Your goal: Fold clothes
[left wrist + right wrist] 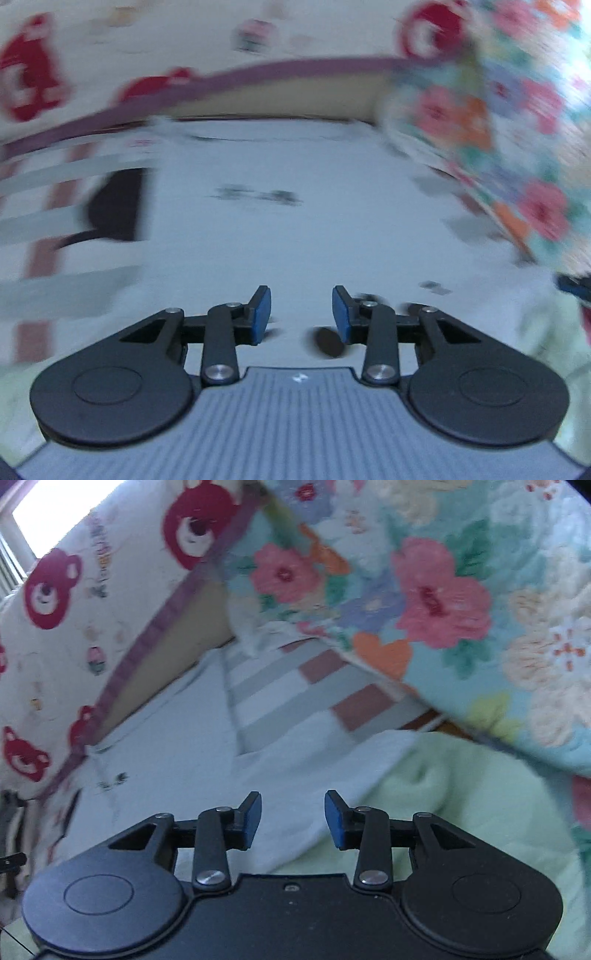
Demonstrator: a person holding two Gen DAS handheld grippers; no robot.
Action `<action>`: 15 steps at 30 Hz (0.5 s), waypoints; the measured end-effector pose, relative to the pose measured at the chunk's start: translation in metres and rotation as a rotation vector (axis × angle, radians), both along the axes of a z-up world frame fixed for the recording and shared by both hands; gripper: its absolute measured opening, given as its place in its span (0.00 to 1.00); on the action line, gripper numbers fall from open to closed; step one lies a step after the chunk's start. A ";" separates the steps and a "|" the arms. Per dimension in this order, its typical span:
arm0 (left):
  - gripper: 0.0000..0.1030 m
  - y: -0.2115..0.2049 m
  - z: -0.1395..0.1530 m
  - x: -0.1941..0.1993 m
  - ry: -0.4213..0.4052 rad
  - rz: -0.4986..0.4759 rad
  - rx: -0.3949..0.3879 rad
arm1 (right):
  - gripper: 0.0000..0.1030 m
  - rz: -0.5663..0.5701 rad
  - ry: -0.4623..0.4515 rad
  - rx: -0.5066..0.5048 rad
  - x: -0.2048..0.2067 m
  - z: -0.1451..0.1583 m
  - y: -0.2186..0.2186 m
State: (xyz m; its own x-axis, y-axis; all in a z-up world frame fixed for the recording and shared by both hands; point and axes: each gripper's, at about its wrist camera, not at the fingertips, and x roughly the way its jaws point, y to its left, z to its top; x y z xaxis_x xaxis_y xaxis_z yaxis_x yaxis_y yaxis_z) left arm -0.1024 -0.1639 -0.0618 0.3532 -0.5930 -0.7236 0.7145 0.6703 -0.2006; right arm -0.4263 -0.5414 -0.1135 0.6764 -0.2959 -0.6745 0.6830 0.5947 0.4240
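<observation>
Bed with pale green sheet [461, 797]. On it: 1 light blue-white garment [177, 746] spread flat, small dark print; striped grey-white-reddish cloth [295, 694] beside it; floral quilt [461, 602] bunched at the right. Bear-print panel [92, 602] along the far edge.

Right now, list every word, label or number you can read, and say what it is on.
None can be read.
Dark print on the pale garment: blurred.
Small lettering on the bear-print fabric: too small and blurred.
White mark on the left tool's grey body: a logo, not text.
</observation>
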 end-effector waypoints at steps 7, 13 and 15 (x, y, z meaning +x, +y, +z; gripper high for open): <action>0.35 -0.093 -0.015 -0.034 -0.030 -0.250 0.077 | 0.43 -0.058 0.028 0.023 0.004 -0.035 -0.028; 0.35 -0.115 -0.031 -0.055 0.005 -0.359 0.108 | 0.03 -0.060 -0.056 -0.017 0.015 -0.049 -0.044; 0.35 -0.112 -0.037 -0.058 0.040 -0.377 0.128 | 0.03 0.017 -0.081 -0.196 0.018 -0.021 -0.025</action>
